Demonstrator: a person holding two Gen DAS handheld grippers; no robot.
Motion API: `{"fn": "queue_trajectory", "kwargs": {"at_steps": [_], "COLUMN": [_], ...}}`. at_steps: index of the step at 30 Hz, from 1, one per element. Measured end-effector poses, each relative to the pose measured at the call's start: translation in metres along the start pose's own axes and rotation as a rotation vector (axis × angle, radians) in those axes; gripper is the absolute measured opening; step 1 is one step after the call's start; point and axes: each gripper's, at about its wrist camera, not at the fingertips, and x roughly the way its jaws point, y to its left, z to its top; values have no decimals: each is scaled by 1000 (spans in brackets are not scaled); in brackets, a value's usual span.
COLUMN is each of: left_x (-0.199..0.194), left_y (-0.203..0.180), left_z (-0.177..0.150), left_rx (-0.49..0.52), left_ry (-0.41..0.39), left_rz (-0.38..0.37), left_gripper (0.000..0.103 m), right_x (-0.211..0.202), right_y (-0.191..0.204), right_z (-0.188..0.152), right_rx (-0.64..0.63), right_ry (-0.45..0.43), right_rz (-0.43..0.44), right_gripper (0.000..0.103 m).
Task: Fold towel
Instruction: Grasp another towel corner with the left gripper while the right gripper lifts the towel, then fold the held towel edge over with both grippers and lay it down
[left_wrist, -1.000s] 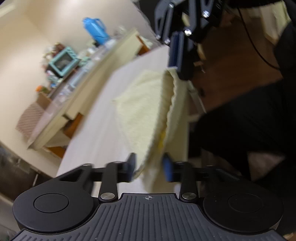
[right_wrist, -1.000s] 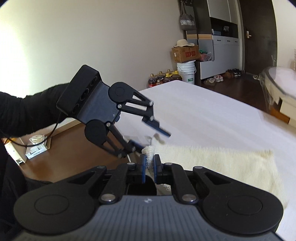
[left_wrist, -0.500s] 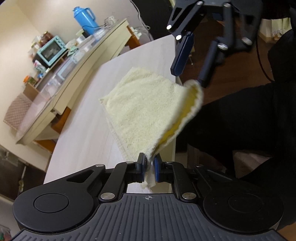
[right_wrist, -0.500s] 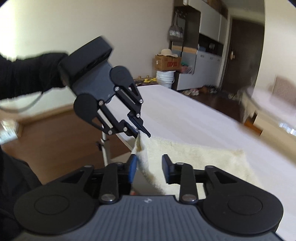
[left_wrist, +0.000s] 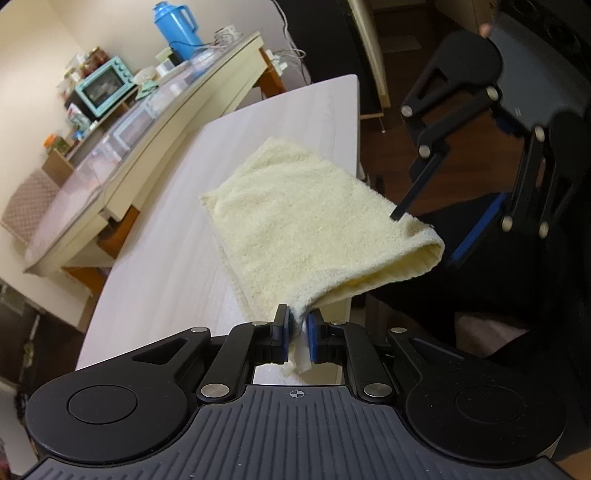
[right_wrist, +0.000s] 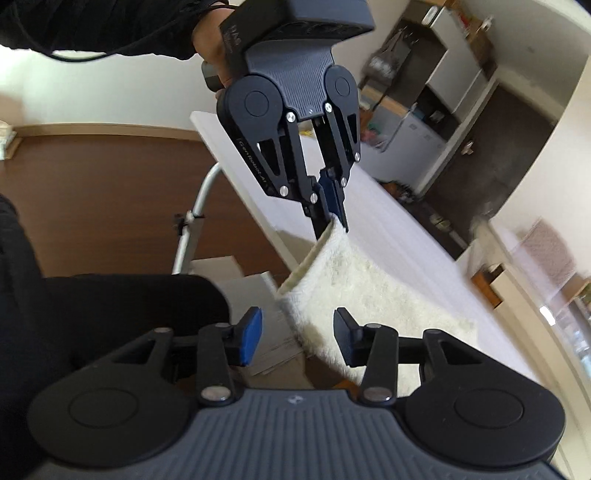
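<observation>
Towel (left_wrist: 306, 218) lies partly folded on the white desk (left_wrist: 166, 266), its near edge hanging past the desk's side. My left tongs (left_wrist: 297, 328) are pinched tight on one corner of that edge. My right tongs (right_wrist: 295, 332) stand wide apart around the other end, gripping nothing. I judge I'm mid-fold, with one corner loose. Next I'd close the right tongs on that free corner, then carry both corners across together, keeping the edge level.
</observation>
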Motion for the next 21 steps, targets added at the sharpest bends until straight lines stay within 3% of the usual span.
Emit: {"fn": "queue_trajectory", "kwargs": {"at_steps": [4,7,10,16,21], "left_x": [-3,-7,-10,-10,8], "left_y": [-1,-2,-6,-3,20], "left_z": [2,2,5,37,73], "left_rx": [-6,-3,24,128,153], "left_ry": [1,1,2,2,-3], "left_rz": [-2,1,3,29,65], "left_gripper": [11,11,11,11,11], "right_x": [-5,-9,-20,-45,-52], "right_y": [11,9,-5,-68,-122], "right_z": [-7,-11,-14,-27,-52], "right_rx": [-10,28,113,466,672], "right_ry": [-11,-21,-42,-106,-143], "right_rz": [-59,-55,-36,91,73], "right_gripper": [35,14,12,12,11]}}
